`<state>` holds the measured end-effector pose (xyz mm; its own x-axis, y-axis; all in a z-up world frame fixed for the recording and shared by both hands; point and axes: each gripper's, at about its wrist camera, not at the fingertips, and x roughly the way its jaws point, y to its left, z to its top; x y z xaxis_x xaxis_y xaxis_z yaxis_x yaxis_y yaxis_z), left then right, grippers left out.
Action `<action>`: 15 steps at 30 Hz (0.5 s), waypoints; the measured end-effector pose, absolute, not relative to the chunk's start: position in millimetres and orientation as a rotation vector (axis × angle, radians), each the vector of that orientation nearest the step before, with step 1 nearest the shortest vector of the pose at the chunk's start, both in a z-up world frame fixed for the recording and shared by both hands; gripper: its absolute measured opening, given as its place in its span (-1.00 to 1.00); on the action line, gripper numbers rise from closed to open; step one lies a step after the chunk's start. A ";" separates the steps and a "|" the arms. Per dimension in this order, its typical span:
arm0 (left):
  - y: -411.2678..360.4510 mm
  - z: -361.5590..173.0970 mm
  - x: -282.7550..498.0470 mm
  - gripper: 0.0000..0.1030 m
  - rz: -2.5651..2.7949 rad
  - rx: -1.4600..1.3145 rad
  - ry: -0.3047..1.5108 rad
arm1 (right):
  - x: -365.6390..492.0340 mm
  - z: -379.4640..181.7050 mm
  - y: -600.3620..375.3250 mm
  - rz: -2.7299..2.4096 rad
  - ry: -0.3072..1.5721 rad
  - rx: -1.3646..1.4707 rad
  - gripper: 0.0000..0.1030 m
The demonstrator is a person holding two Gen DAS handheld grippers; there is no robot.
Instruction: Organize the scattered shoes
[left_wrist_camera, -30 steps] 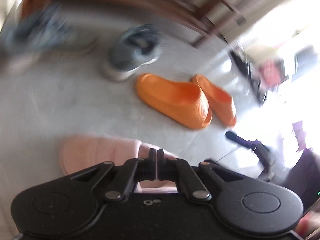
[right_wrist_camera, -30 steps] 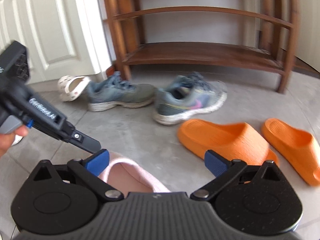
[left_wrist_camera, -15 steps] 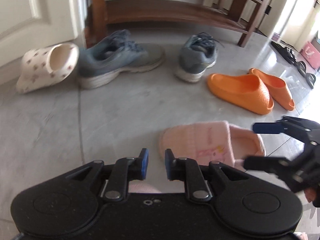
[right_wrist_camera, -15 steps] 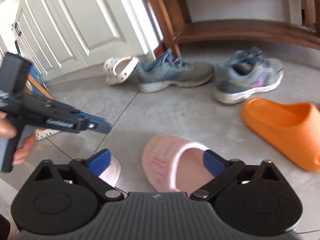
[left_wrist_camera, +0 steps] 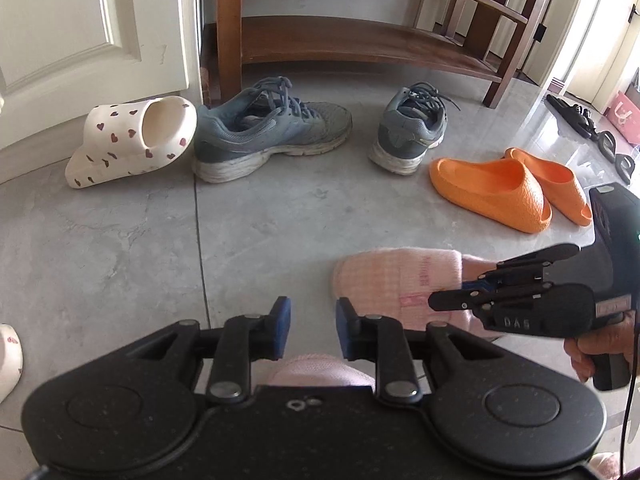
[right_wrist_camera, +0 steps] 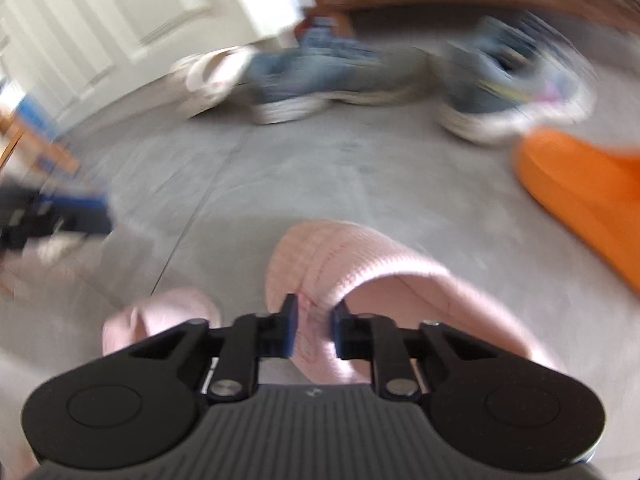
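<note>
Left wrist view: left gripper (left_wrist_camera: 310, 330) jaws opening, nothing between the pads, floor (left_wrist_camera: 120, 248) under them. Pink slipper (left_wrist_camera: 400, 280) lies just right, right gripper (left_wrist_camera: 460, 296) at its opening. Sneakers (left_wrist_camera: 272, 128), orange slides (left_wrist_camera: 492, 188) sit near the rack (left_wrist_camera: 360, 40).
Right wrist view: blurred. Right gripper (right_wrist_camera: 312, 330) is clamped on the pink slipper's (right_wrist_camera: 360, 264) strap edge.

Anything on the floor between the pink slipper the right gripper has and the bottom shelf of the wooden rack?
Yes. The right gripper is shut on the pink slipper. The two grey sneakers lie in front of the rack's bottom shelf, with a bare gap of floor between them.
</note>
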<state>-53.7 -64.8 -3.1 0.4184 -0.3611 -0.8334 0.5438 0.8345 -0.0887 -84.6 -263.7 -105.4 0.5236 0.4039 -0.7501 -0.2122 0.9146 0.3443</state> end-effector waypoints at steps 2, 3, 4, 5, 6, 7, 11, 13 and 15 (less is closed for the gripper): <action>-63.4 -2.6 -53.5 -0.47 -0.564 0.206 0.983 | -89.7 -100.3 -255.9 0.453 0.930 0.105 -0.85; -62.6 -2.3 -53.1 -0.46 -0.560 0.204 0.979 | -94.3 -96.2 -252.7 0.502 0.912 0.027 -0.85; -62.0 -2.0 -52.6 -0.45 -0.556 0.201 0.977 | -99.6 -91.9 -250.9 0.551 0.897 -0.046 -0.85; -61.9 -1.5 -51.8 -0.43 -0.553 0.197 0.976 | -103.4 -88.9 -250.3 0.587 0.884 -0.100 -0.86; -62.1 -1.0 -51.0 -0.42 -0.552 0.194 0.974 | -107.4 -85.5 -252.6 0.628 0.876 -0.142 -0.86; -62.7 -0.7 -50.5 -0.41 -0.551 0.196 0.971 | -116.1 -77.6 -255.3 0.706 0.860 -0.224 -0.86; -66.6 -2.5 -51.0 -0.37 -0.552 0.205 0.965 | -136.8 -55.6 -272.9 0.880 0.874 -0.364 -0.86; -68.6 -4.6 -51.0 -0.36 -0.555 0.206 0.970 | -153.4 -45.9 -274.0 0.979 0.878 -0.476 -0.86; -69.9 -6.3 -51.6 -0.35 -0.556 0.210 0.972 | -171.3 -40.1 -269.3 1.077 0.881 -0.609 -0.85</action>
